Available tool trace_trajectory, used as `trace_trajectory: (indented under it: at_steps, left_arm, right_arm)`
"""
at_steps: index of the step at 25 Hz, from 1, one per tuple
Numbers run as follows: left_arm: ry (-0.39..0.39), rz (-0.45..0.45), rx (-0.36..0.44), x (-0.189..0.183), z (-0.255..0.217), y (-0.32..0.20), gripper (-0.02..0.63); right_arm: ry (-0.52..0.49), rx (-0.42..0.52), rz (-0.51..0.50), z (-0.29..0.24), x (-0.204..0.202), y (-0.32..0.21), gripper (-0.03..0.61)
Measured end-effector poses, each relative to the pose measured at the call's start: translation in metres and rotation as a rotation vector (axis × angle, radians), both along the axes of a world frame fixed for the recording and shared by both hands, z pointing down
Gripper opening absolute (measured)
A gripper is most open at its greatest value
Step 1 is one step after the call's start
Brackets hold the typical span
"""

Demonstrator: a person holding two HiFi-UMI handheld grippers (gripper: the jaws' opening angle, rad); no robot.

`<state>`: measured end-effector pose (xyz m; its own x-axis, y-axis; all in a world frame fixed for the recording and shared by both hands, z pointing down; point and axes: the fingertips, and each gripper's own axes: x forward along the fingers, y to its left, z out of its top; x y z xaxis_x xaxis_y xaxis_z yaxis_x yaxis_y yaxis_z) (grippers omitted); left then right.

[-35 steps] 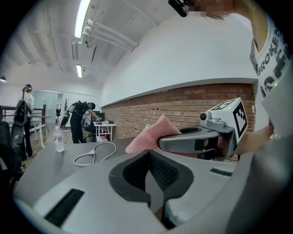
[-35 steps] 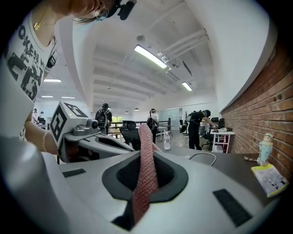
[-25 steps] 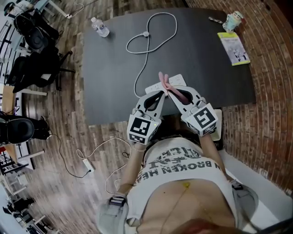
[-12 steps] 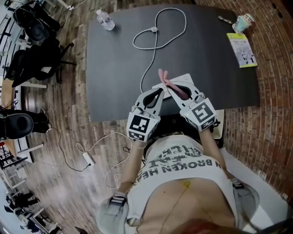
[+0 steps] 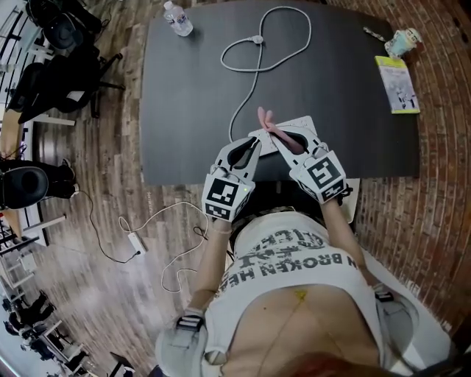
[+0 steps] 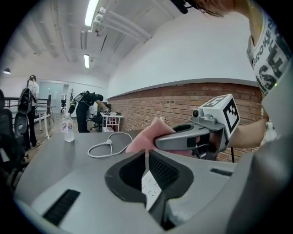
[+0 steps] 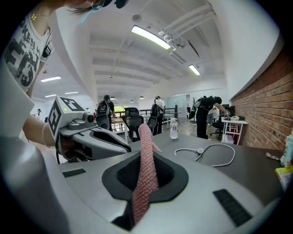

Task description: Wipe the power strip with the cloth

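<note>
Pinching the cloth (image 5: 274,132) between closed jaws, our right claw (image 5: 282,141) meets the shut left claw (image 5: 255,145) over the strip (image 5: 302,122), unchanged from a second ago. The table (image 5: 184,96) edge runs just behind both claws; open top lies ahead, crossed by the cord (image 5: 246,99).

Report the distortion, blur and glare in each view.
Head view: fisheye bows the edges of the table, and the floor at lower left is smeared. Left gripper view: dark round vignette, ceiling lamps blown out. Right gripper view: same vignette, strip light glaring, cloth sharp.
</note>
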<state>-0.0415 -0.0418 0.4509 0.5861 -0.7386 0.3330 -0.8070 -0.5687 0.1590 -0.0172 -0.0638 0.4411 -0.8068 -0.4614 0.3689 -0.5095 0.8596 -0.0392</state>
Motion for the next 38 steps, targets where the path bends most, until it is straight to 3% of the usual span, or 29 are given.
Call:
trace_trajectory:
  at_steps: [11,21,31,38]
  left_arm:
    - [-0.019,-0.042,-0.138,-0.018,0.063,0.012,0.02]
    - [-0.077,0.016,-0.25,-0.013,0.117,0.011,0.117]
    - [-0.276,0.154,-0.373,-0.001,0.185,0.019,0.223]
    - [-0.466,0.233,-0.422,0.002,0.207,0.02,0.266]
  right_arm:
    - [0.072,-0.048,-0.034,0.038,-0.011,-0.002,0.017]
    - [0.137,-0.123,-0.073,0.075,-0.026,-0.006,0.017]
    - [0.212,-0.18,-0.096,0.11,-0.029,-0.013,0.017]
    - [0.264,-0.23,-0.126,0.13,-0.033,-0.013,0.017]
